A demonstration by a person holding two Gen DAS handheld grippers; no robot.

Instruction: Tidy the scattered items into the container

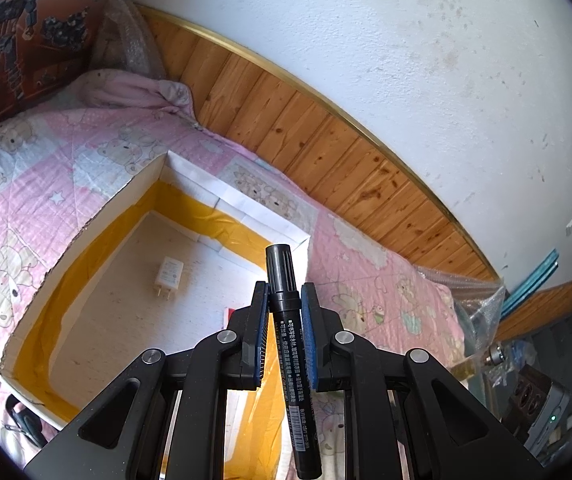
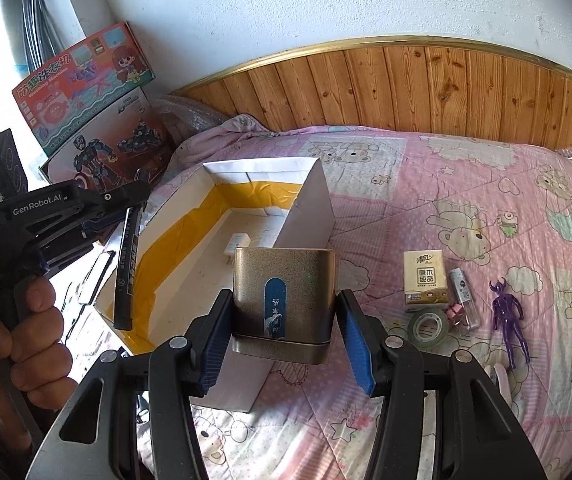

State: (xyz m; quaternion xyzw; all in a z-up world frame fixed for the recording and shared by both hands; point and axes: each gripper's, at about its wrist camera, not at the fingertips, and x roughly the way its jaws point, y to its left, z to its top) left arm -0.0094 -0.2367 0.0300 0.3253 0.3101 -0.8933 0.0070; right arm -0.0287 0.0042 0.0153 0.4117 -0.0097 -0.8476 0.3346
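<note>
The left tongs (image 1: pixel 282 304) are squeezing a black marker pen (image 1: pixel 286 320) tight between their blue pads, and the pen's cap is sticking out past the tips. Just beyond them, the open cardboard box (image 1: pixel 85 248) is sitting on the bed with the pink bear blanket (image 1: pixel 25 208). A white charger plug (image 1: pixel 169 276) is lying on the box floor, a little ahead and to the left of the tongs.

The right tongs (image 2: pixel 283 320) are gripping a gold tin (image 2: pixel 283 280) with a blue label. The box (image 2: pixel 310 208) is right behind the tin. Off to the right of these tongs, a tissue pack (image 2: pixel 424 278), a tape roll (image 2: pixel 428 326), a small clear tube (image 2: pixel 464 296) and a purple toy figure (image 2: pixel 508 320) are lying on the blanket. A hand (image 2: pixel 25 320) is holding the left tongs.
</note>
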